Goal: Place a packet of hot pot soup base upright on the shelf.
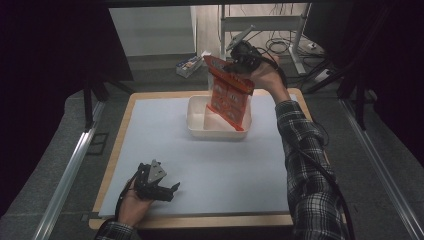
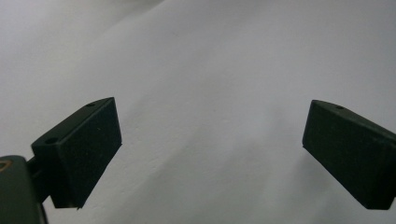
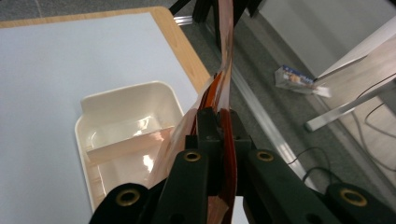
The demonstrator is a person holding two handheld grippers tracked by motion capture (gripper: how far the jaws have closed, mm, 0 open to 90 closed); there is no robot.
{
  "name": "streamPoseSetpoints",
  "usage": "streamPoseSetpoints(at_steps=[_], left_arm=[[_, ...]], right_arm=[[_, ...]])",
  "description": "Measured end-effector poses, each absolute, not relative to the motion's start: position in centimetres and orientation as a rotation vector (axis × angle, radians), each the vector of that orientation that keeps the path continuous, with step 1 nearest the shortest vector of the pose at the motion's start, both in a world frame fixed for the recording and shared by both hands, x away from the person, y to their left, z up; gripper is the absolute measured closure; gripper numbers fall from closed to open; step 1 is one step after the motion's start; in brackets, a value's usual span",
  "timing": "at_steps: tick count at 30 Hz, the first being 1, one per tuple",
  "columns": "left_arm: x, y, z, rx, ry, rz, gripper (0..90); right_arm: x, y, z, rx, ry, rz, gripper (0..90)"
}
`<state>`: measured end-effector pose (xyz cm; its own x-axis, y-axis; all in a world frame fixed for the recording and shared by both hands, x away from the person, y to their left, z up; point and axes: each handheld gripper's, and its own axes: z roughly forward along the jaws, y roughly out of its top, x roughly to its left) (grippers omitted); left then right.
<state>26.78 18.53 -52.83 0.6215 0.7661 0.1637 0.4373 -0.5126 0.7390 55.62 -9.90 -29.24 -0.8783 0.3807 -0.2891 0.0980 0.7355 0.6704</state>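
An orange printed packet (image 1: 229, 92) hangs tilted over the white tray (image 1: 197, 120), its lower edge reaching down into the tray. My right gripper (image 1: 239, 64) is shut on the packet's top edge; in the right gripper view the packet (image 3: 223, 93) runs edge-on between the closed jaws above the tray (image 3: 126, 93), which has a divider inside. My left gripper (image 1: 172, 190) rests low near the table's front left, held in a hand, jaws wide apart. The left gripper view has its pads (image 2: 86, 154) over bare pale sheet with nothing between them.
A pale blue sheet (image 1: 150, 150) covers the wooden table (image 1: 120, 130). Beyond the far edge, a small box (image 1: 189, 65) lies on the floor, with a white table frame (image 1: 300, 40) and cables behind it. A metal rail (image 1: 70, 170) runs along the left side.
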Motion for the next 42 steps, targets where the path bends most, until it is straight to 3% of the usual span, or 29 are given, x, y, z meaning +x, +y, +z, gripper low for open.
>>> streamPoseSetpoints(at_steps=[2, 7, 8, 10, 11, 14, 15, 25, 42], left_arm=[[26.8, 18.5, -52.8, 2.178, 0.938, 0.636, 4.4], [26.8, 18.4, -52.9, 2.182, 0.935, 0.631, 4.4], [26.8, 18.4, -52.9, 2.184, 0.934, 0.63, 4.4], [26.8, 18.4, -52.9, 2.183, 0.934, 0.63, 4.4], [26.8, 18.4, -52.9, 2.185, 0.932, 0.633, 4.4], [26.8, 18.4, -52.8, 2.183, 0.933, 0.635, 4.4], [26.8, 18.4, -52.9, 2.181, 0.936, 0.63, 4.4], [26.7, 18.4, -52.8, 2.184, 0.934, 0.628, 4.4], [26.4, 18.5, -52.8, 2.165, 0.944, 0.622, 4.2]], right_arm=[[56.1, -9.8, -30.9, 0.401, 2.557, 0.914, 88.0], [56.7, -11.1, -31.4, 0.487, 2.532, 0.998, 86.0], [56.8, -11.5, -31.5, 0.533, 2.481, 0.97, 79.5], [56.9, -11.8, -31.4, 0.565, 2.457, 0.985, 76.4], [57.1, -12.5, -31.1, 0.617, 2.425, 1.033, 67.1], [57.4, -12.9, -31.2, 0.656, 2.416, 1.027, 59.5], [57.4, -13.0, -31.6, 0.66, 2.408, 0.995, 52.4], [57.3, -13.6, -32.6, 0.691, 2.359, 1.026, 26.5], [56.1, -14.1, -31.1, 0.705, 2.364, 1.181, 11.2]])
